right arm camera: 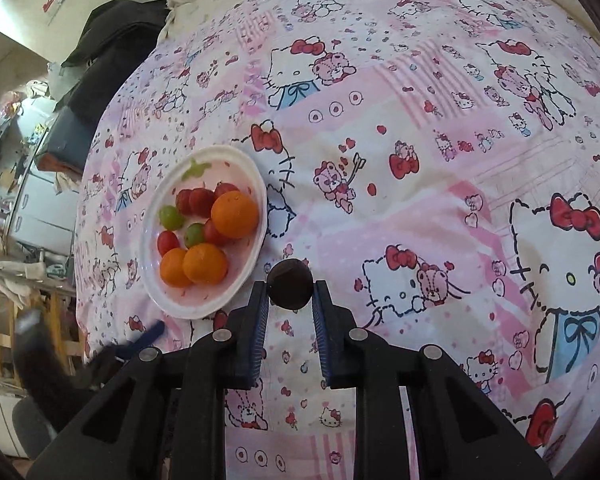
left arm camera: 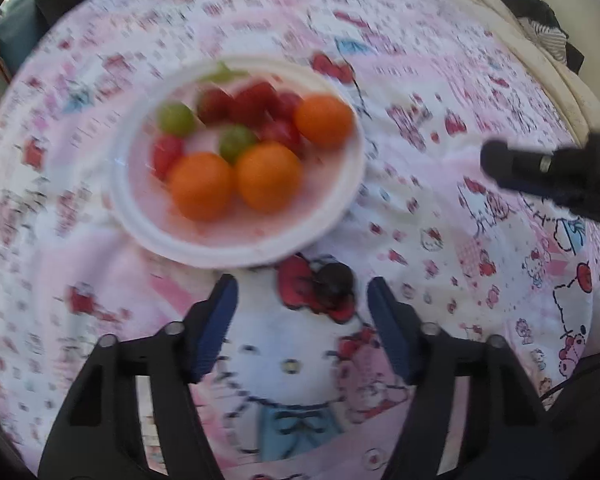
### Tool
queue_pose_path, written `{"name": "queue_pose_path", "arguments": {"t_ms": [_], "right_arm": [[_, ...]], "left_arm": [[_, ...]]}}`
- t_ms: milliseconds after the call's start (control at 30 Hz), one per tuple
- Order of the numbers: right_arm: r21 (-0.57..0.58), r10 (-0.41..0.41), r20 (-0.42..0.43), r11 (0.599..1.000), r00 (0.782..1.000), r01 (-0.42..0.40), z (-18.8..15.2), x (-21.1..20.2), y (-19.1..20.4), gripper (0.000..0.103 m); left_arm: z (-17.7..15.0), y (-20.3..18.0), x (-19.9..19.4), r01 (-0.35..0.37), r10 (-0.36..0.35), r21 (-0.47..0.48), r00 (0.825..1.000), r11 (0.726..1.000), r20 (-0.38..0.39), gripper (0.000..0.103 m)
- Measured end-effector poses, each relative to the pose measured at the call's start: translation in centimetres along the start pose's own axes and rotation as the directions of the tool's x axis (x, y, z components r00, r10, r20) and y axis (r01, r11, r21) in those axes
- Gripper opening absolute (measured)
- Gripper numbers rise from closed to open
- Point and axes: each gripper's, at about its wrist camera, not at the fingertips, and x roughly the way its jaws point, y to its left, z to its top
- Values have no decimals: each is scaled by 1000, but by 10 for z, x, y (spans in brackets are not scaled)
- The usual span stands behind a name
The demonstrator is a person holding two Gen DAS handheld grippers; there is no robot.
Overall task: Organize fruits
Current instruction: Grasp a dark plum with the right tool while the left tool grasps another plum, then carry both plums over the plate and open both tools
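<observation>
Dark plum [right arm camera: 291, 285] sits just outside the white plate [right arm camera: 236, 280], at its near-right rim. Right gripper [right arm camera: 290, 292] is on it, jaws flanking and seemingly touching, grip uncertain. Left gripper [left arm camera: 302, 292] jaws apart, empty, plum just ahead.

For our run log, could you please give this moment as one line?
right tool: shut on dark plum | left tool: open, empty | plate: oranges, tomatoes, green fruits

Right tongs [right arm camera: 290, 294] pinch a dark round fruit [right arm camera: 290, 285] at the fingertips; left tongs [left arm camera: 302, 292] gape wide
</observation>
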Motion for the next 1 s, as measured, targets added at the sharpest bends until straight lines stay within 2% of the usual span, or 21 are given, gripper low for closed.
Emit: {"name": "queue_pose_path", "arguments": {"t_ms": [100, 133, 167, 233, 333, 467, 733, 833, 1000], "right_arm": [[8, 12, 10, 1000, 1000, -13, 3, -3, -1, 23], [7, 11, 13, 1000, 1000, -11, 3, -4, -1, 23], [9, 11, 14, 1000, 1000, -12, 4, -4, -1, 23], [11, 11, 11, 1000, 1000, -11, 5, -3, -2, 23], [9, 4, 3, 1000, 1000, -4, 5, 0, -2, 23], [0, -1, -4, 1000, 1000, 1, 4, 3, 1, 23], [-10, -6, -3, 1000, 1000, 6, 3, 4, 7, 23], [-28, -25, 3, 999, 1000, 25, 4, 4, 12, 23], [-53, -30, 17, 998, 999, 30, 8, 7, 24, 23]], "left_arm": [[1, -6, 10, -14, 14, 10, 1000, 1000, -7, 55], [3, -7, 15, -15, 15, 9, 1000, 1000, -9, 48], [4, -7, 18, -13, 13, 9, 1000, 1000, -14, 35], [5, -7, 23, 0, 0, 17, 1000, 1000, -18, 22], [5, -4, 18, 43, -43, 15, 999, 999, -9, 21], [4, 5, 8, 43, -43, 2, 999, 999, -3, 21], [-2, 44, -30, -17, 18, -19, 999, 1000, 49, 21], [6, 63, -45, -48, 51, -34, 995, 998, 88, 21], [27, 88, -59, -55, 66, -86, 989, 995, 133, 21]]}}
